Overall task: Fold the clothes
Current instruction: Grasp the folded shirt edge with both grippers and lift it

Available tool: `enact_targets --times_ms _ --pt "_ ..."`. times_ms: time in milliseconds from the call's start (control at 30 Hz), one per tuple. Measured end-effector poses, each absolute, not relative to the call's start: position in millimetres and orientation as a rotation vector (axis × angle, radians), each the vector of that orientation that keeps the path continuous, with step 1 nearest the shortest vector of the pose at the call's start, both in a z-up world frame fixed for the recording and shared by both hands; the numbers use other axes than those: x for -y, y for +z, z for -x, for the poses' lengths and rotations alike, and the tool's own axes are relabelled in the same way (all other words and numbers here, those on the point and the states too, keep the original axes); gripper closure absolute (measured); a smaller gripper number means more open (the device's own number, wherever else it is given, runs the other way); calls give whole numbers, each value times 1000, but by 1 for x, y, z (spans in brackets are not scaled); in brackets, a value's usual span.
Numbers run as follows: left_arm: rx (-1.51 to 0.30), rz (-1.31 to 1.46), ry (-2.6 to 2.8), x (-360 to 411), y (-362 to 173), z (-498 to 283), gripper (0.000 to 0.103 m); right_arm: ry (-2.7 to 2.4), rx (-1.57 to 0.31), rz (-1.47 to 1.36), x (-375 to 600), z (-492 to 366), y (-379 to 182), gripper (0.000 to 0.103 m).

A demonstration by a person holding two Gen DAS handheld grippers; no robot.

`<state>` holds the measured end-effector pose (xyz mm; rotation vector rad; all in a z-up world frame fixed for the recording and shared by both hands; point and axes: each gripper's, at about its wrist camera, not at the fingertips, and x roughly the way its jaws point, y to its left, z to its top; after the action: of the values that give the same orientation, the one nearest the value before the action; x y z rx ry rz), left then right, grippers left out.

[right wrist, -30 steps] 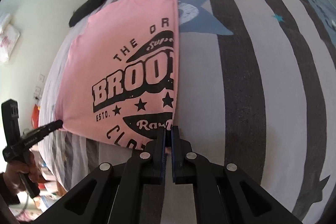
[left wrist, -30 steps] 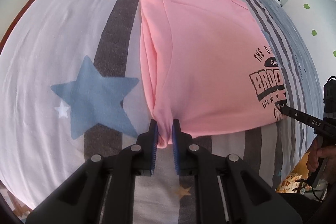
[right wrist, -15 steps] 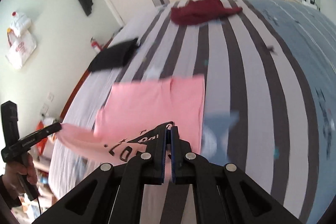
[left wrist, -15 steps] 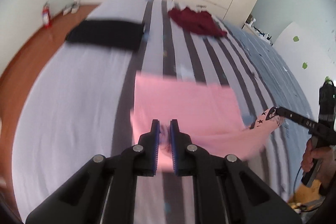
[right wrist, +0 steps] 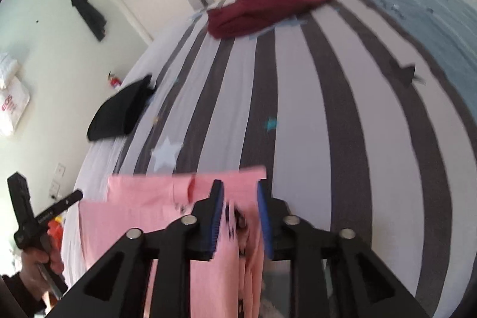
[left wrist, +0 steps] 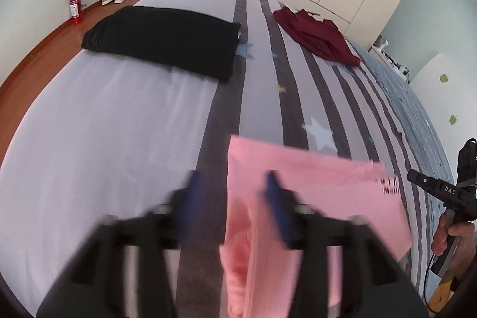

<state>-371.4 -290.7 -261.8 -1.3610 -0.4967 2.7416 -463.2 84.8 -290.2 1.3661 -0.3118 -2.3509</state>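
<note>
The pink T-shirt [left wrist: 322, 198] lies on the striped bed, folded over on itself, with a bit of its black print showing at the right edge. My left gripper [left wrist: 232, 201] stands open, blurred, and the shirt's left edge lies loose between its blue pads. My right gripper [right wrist: 240, 213] is open too, with the shirt's [right wrist: 143, 216] right edge and some print between its fingers, ungripped. Each gripper shows in the other's view: the right gripper [left wrist: 413, 177] at the far right, the left gripper [right wrist: 78, 194] at the far left, both held by hands.
A folded black garment [left wrist: 167, 40] lies at the far left of the bed [left wrist: 104, 139]. A crumpled maroon garment [left wrist: 316, 35] sits at the far end. A red fire extinguisher [left wrist: 74, 5] and shoes stand on the wooden floor beside white wardrobes.
Both grippers lifted the shirt's near hem and carried it forward over the shirt, folding it shorter. Both then opened and let go of the fabric.
</note>
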Motion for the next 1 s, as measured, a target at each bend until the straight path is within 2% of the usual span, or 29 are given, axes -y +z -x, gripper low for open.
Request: enact_targets --times_ms 200,267,400,533,567,633,700,867,1000 --pt "515 1341 2662 281 -263 367 51 -2305 283 -1401 -79 448 -304 80" --pt "468 1354 2635 272 -266 370 52 -2289 273 -1413 -76 443 -309 80" --pt "385 1372 2588 260 -274 376 78 -2262 257 -1432 -72 435 -318 79" --pt "345 1369 2573 255 -275 380 86 -2281 242 -1379 -68 439 -315 80" --pt "347 1366 2572 255 -275 381 88 -2290 231 -1370 -66 440 -314 83" --pt "364 1364 2569 258 -274 381 90 -2306 199 -1360 -62 439 -312 100" --pt "360 1354 2574 258 -269 381 99 -2327 188 -1347 -61 436 -308 100" --pt "357 1262 2606 255 -240 389 100 -2425 214 -1252 -63 427 -276 100" --pt "323 1256 2620 253 -236 416 101 -2491 244 -1211 -63 436 -263 100"
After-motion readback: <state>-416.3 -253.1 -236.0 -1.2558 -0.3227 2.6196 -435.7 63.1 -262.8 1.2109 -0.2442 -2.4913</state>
